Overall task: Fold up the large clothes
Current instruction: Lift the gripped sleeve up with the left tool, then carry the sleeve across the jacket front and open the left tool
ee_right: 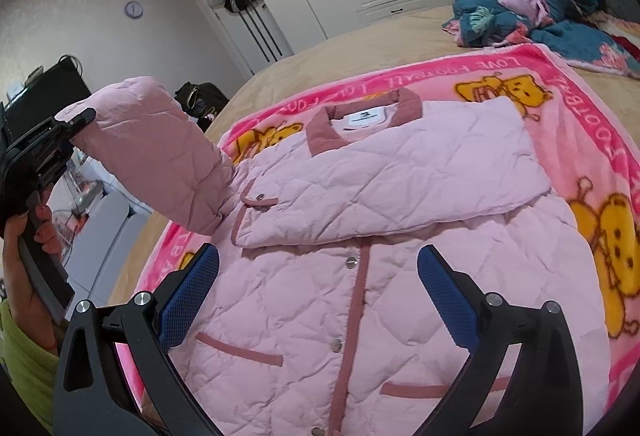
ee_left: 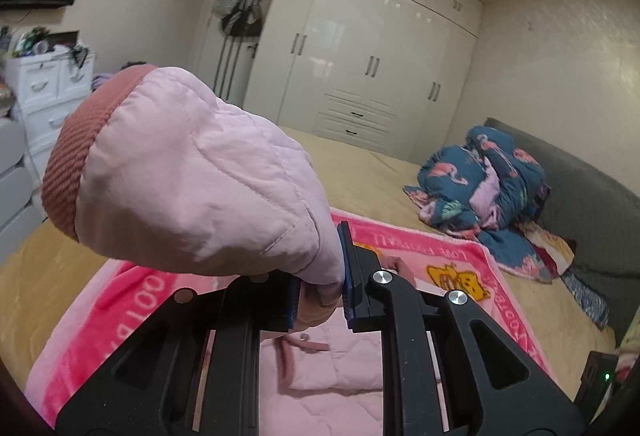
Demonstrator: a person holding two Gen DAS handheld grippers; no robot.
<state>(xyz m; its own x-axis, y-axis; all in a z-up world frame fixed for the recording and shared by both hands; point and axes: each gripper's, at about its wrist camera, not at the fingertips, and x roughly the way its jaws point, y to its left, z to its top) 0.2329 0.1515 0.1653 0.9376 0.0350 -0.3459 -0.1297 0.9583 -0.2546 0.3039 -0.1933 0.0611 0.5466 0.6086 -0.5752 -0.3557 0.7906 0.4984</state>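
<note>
Now the sleeve (ee_right: 160,151), clamped in the left gripper (ee_left: 318,296), should be laid flat across the jacket (ee_right: 360,296); the right gripper (ee_right: 318,300) is held released.

My left gripper (ee_left: 320,288) is clamped on the sleeve (ee_left: 200,171), raised and angled slightly down. My right gripper (ee_right: 318,300) hangs with its jaws spread wide, gripping nothing.

Soft indoor light, fisheye-bent edges
</note>
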